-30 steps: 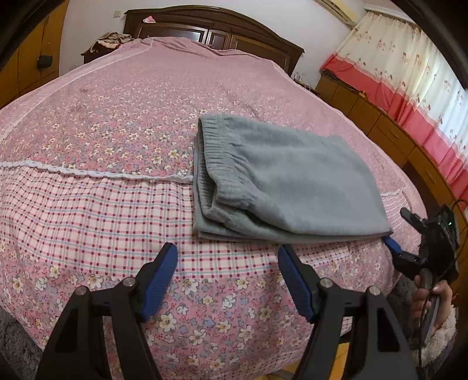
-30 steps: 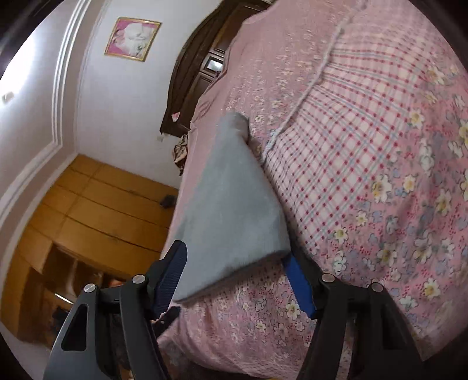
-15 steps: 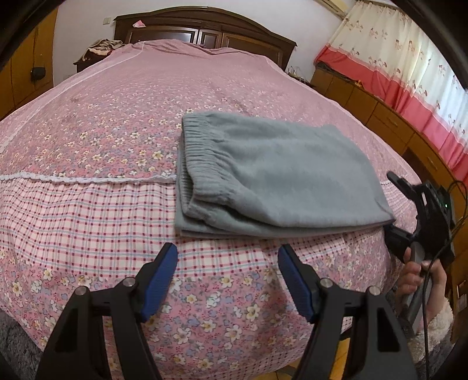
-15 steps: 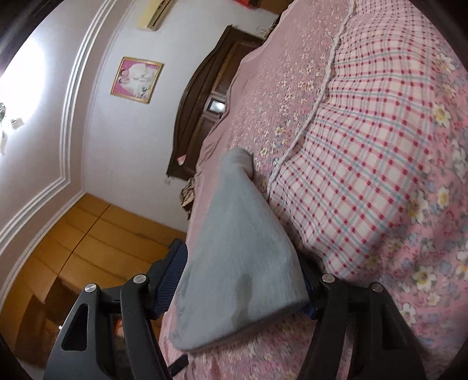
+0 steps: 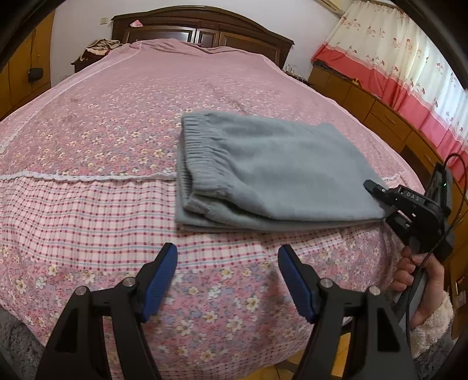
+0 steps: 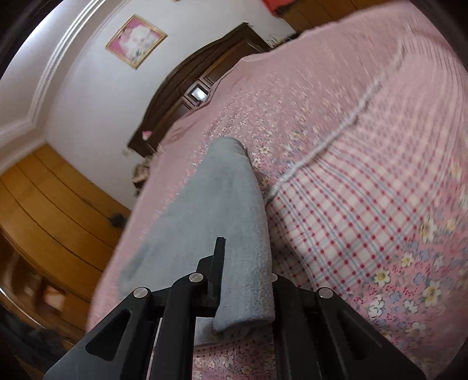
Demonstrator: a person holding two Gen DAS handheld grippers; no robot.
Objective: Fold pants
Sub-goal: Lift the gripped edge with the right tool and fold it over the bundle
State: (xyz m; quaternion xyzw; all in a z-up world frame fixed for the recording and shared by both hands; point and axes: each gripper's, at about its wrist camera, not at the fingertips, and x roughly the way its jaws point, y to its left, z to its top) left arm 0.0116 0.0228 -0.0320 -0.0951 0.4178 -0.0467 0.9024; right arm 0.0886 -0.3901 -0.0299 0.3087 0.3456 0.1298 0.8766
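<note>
Grey folded pants (image 5: 278, 172) lie on the pink flowered bedspread (image 5: 117, 131), with the elastic waistband at their left end. My left gripper (image 5: 227, 251) hovers open and empty over the bed's front edge, short of the pants. My right gripper (image 5: 383, 204), held by a hand (image 5: 418, 280) in a fluffy cuff, is at the right end of the pants. In the right wrist view its jaws are closing on that grey edge: the pants (image 6: 222, 204) run away from the right gripper (image 6: 245, 263), and the cloth is pinched between the fingers and hides one of them.
A dark wooden headboard (image 5: 204, 26) stands at the far end of the bed. A low wooden cabinet (image 5: 365, 102) under red-and-white curtains (image 5: 395, 58) runs along the right. A pile of clothes (image 5: 101, 46) sits at the far left. A wooden wardrobe (image 6: 44, 204) fills the left wall.
My right gripper's jaws have come together on the right end of the pants, and its view has rolled. The left gripper has hardly moved and stays open.
</note>
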